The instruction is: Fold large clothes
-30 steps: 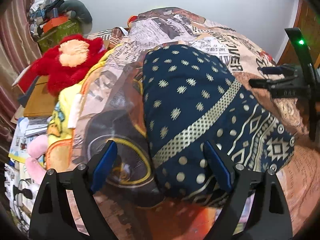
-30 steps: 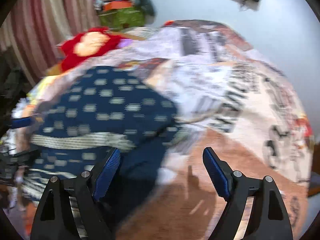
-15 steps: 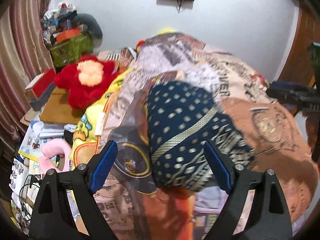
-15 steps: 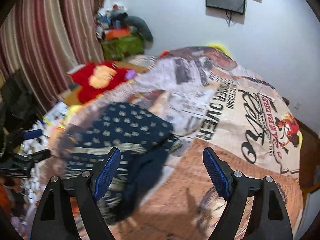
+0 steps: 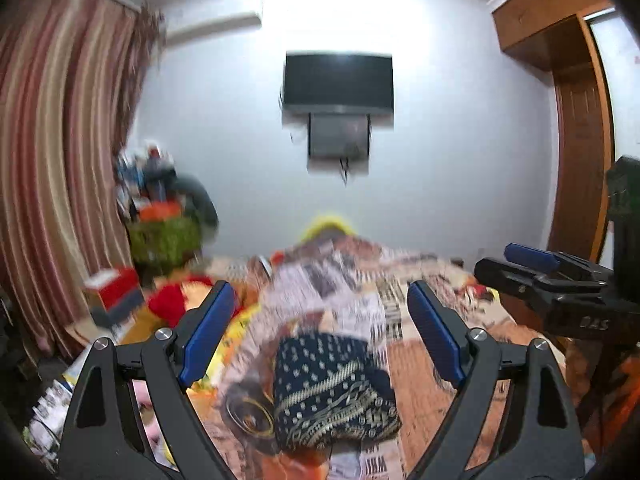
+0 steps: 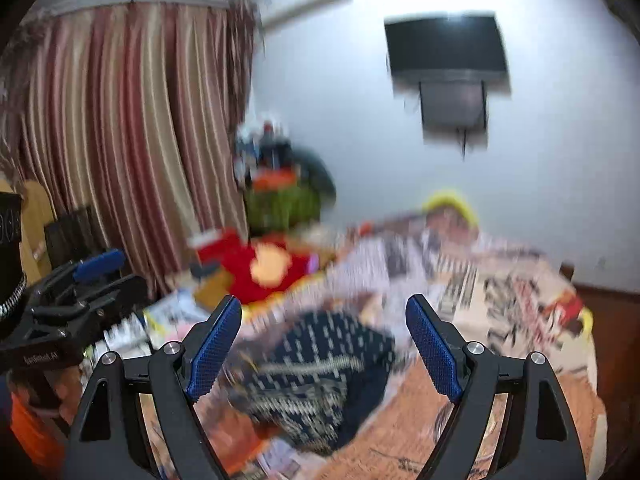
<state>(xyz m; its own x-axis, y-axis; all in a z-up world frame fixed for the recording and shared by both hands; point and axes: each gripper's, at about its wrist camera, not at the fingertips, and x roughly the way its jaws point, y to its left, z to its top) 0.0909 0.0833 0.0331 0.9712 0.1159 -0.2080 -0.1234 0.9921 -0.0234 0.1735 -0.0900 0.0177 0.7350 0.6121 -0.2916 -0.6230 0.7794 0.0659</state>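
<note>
Folded navy cloth on the bed, both grippers empty and clear of it.

The navy patterned garment lies as a compact bundle on the printed bedspread, low and centre in both views. The left gripper and right gripper have jaws wide apart, holding nothing. The cloth looks soft, light and limp; it would likely sag and unfold if lifted by one point, so pinching two corners or a stacked folded edge seems best.
</note>
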